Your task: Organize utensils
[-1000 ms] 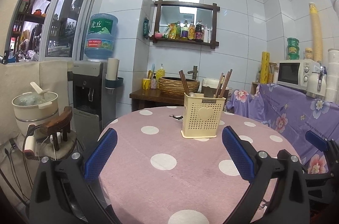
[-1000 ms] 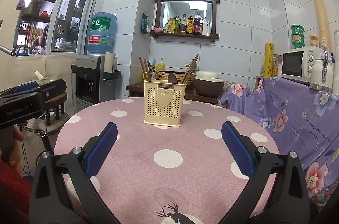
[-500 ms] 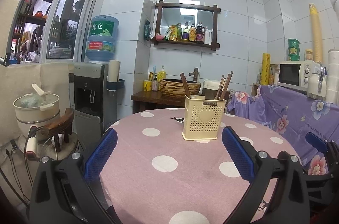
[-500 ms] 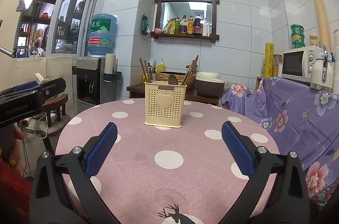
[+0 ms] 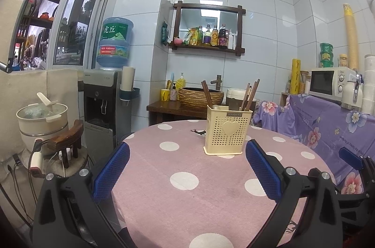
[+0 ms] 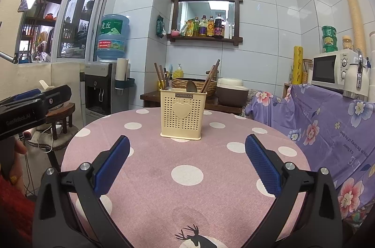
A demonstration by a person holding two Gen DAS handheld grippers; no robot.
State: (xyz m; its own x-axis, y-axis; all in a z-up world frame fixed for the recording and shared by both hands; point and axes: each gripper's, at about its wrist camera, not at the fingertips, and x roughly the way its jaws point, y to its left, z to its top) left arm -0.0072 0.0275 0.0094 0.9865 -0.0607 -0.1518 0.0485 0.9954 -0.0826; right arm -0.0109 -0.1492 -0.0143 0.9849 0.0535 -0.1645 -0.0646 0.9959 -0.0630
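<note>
A cream perforated utensil holder (image 5: 226,130) with a heart on its front stands upright on the round pink polka-dot table (image 5: 187,196). Brown chopsticks (image 5: 249,94) and a spoon stick up out of it. In the right wrist view the holder (image 6: 181,113) holds chopsticks (image 6: 211,79) and a spoon (image 6: 191,86). My left gripper (image 5: 186,155) is open and empty, held above the table short of the holder. My right gripper (image 6: 186,153) is open and empty too, facing the holder. The left gripper's body (image 6: 32,107) shows at the left of the right wrist view.
A purple floral cloth (image 6: 328,126) covers a counter on the right with a microwave (image 6: 332,71). A water dispenser (image 5: 105,102) and a pot on a stool (image 5: 42,121) stand left. A wooden side table with a woven basket (image 5: 200,96) is behind the table.
Both views have shifted slightly; the holder sits a little lower and nearer in frame. Both grippers stay open and empty.
</note>
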